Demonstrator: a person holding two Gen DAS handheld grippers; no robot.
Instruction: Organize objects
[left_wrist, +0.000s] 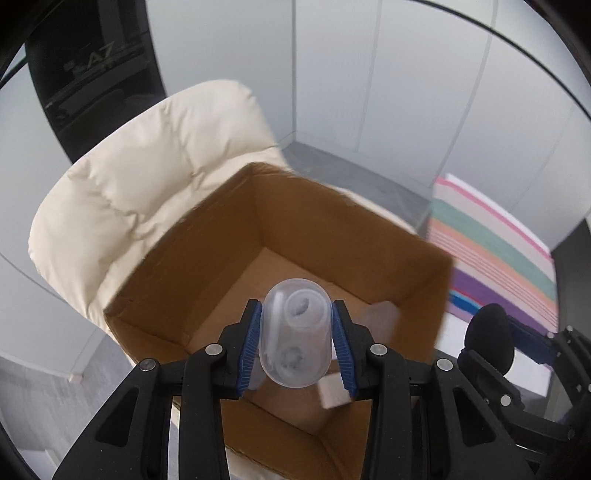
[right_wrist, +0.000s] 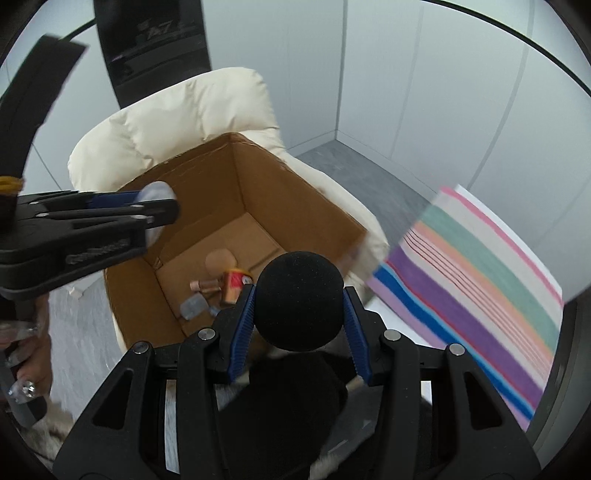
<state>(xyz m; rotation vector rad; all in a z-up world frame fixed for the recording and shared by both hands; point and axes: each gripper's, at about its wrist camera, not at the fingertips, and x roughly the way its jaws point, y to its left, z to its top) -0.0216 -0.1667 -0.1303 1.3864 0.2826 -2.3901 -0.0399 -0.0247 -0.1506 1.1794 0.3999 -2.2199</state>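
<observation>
Clear plastic capsule (left_wrist: 294, 334) is clamped in the left claw (left_wrist: 297, 347), angled down over the cardboard box (left_wrist: 207, 236); the right claw (right_wrist: 299, 312) beside it grips a black foam ball (right_wrist: 300, 301).

Left wrist view: from just behind the left hand-held gripper (left_wrist: 297, 339), looking forward and down, close above the open box (left_wrist: 413, 273); right hand-held gripper (left_wrist: 491, 343) visible at lower right edge. Right wrist view: from behind the right hand-held gripper (right_wrist: 300, 314), looking down and forward, slightly farther back from the box (right_wrist: 295, 199), with the left hand-held gripper (right_wrist: 147, 210) entering from the left. Shared between both: box interior, cream chair (left_wrist: 155, 162) (right_wrist: 192, 107) behind it, striped cloth (left_wrist: 495, 251) (right_wrist: 476, 280) to the right, pale wall panels (left_wrist: 406, 74) (right_wrist: 424, 74).
</observation>
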